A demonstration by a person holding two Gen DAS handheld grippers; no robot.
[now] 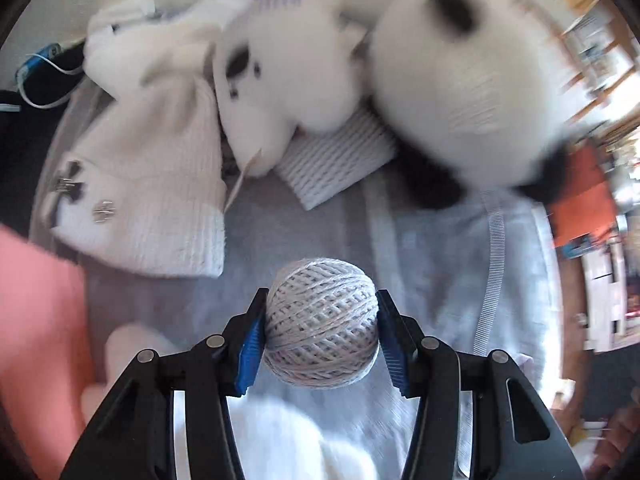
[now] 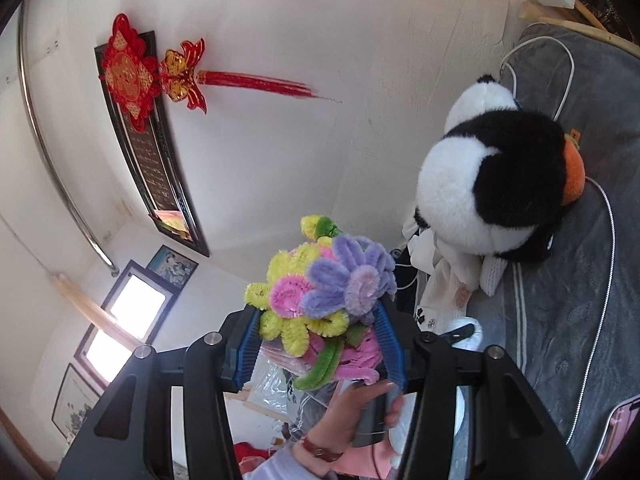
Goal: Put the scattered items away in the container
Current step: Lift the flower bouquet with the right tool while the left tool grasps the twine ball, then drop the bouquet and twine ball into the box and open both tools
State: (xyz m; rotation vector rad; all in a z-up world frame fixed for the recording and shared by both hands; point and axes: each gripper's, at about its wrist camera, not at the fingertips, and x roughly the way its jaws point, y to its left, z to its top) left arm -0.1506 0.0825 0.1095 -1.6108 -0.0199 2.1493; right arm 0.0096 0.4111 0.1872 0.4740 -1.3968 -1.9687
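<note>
Blue ribbed pads of the left gripper (image 1: pixel 320 332) press against both sides of a pale ball of twine (image 1: pixel 322 322), so the fingers are closed on it; the ball sits between them above a grey bedspread (image 1: pixel 288 236) with pale woven bands; beyond the ball, toward the far edge of the bed, a white knitted hat (image 1: pixel 156 196) with small metal charms lies on the left, touching a small white plush toy (image 1: pixel 280 92) with dark eyes; just right of that toy a large, blurred black-and-white plush panda (image 1: pixel 476 92) rests partly over a white ribbed cloth (image 1: pixel 340 160); a pink shape (image 1: pixel 36 320) fills the left edge, too blurred to identify; an orange object (image 1: pixel 580 196) shows past the right edge of the bed; no container can be made out in this view.

Black arms of the right gripper (image 2: pixel 320 340) frame the near part of the right wrist view; its blue pads clamp a bunch of pipe-cleaner flowers (image 2: pixel 320 296) in yellow, pink, purple and green, so these fingers are also closed on their load, held up in front of a white wall (image 2: pixel 280 80); below the bunch a person's hand (image 2: pixel 352 412), wearing a red bracelet, grips a grey handle; the plush panda (image 2: pixel 492 184) lies on the grey bedspread (image 2: pixel 592 280) at the right, with an orange piece against its far side and white clothing tucked at its near side; a white cable (image 2: pixel 560 92) loops over the bedspread beyond it; a red knot ornament (image 2: pixel 132 72) with a tassel hangs over a dark framed panel (image 2: pixel 160 160) on the wall.
</note>
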